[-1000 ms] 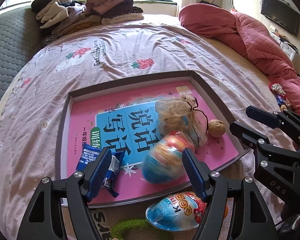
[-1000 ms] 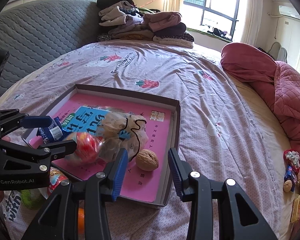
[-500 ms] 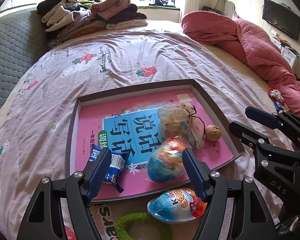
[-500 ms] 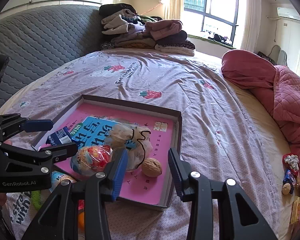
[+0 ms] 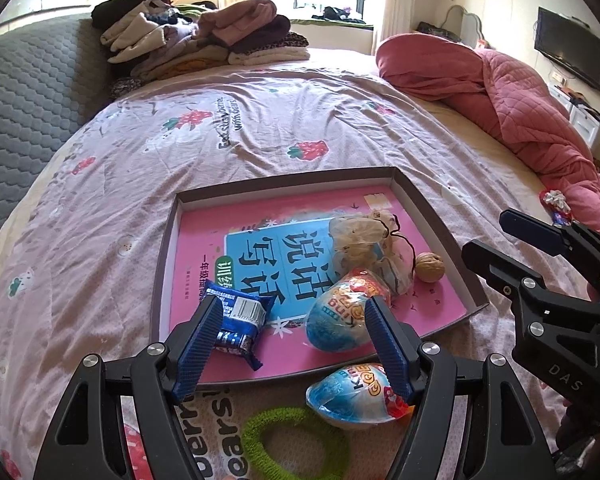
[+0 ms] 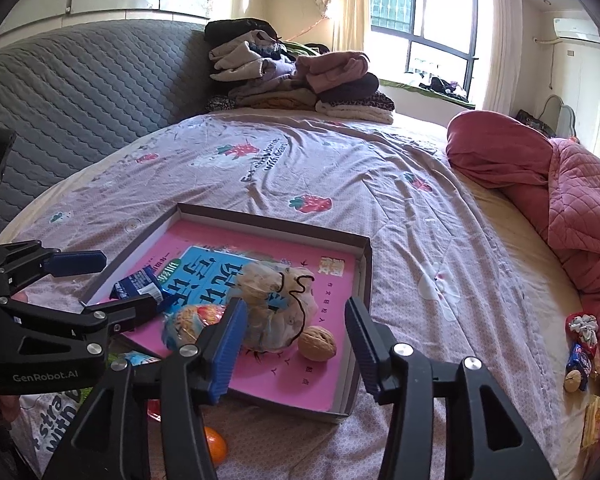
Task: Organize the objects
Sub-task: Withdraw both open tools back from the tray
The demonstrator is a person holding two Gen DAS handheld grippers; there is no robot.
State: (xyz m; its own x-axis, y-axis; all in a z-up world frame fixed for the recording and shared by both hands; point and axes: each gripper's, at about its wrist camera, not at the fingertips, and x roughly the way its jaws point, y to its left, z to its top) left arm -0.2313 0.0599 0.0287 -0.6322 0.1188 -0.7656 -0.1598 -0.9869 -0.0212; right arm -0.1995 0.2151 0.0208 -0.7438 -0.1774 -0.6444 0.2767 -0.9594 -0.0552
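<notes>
- On the bed, a shallow box [image 5: 428, 216] gathers a walnut [image 5: 429, 267], mesh pouch [image 5: 370, 240], toy egg [image 5: 340, 316] and blue snack packet [image 5: 240, 316].
- Left gripper [image 5: 294, 344] hangs apart and empty; a second egg [image 5: 352, 400] waits outside at six o'clock.
- Right gripper [image 6: 292, 348] is opening, empty, above the walnut.

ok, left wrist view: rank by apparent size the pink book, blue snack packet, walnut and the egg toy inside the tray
1. pink book, by far the largest.
2. egg toy and blue snack packet: look about alike, and the gripper fingers cover part of each, so I won't rank them.
3. walnut, smallest, though farther from the camera.
</notes>
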